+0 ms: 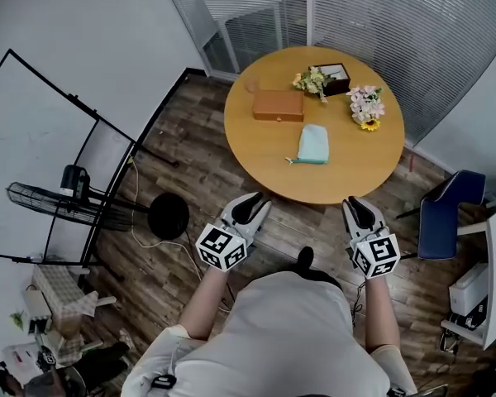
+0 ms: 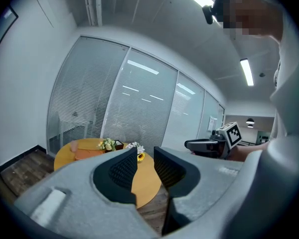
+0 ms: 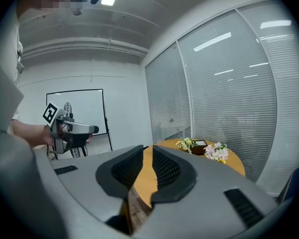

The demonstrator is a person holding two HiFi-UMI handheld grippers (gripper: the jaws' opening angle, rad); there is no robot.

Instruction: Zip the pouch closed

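your pouch [image 1: 312,144] is pale mint green, with a darker teal edge along its near side. the round desk [image 1: 264,160] under it is a warm honey-orange wood tone. beside the pouch, the flat case [image 1: 278,106] is orange-brown and the small box [image 1: 336,78] is dark brown with a white inside. one bunch of flowers [image 1: 312,81] is cream and yellow, the other bunch [image 1: 366,103] pink and white with one yellow bloom. the floor [image 1: 174,255] is dark brown planks. your left gripper [image 1: 255,200] and right gripper [image 1: 353,202] have pale grey shells, with black, finely ribbed fingers [image 2: 120,172]. each cube [image 1: 221,247] carries black-and-white square markers. the chair [image 1: 446,213] is blue.
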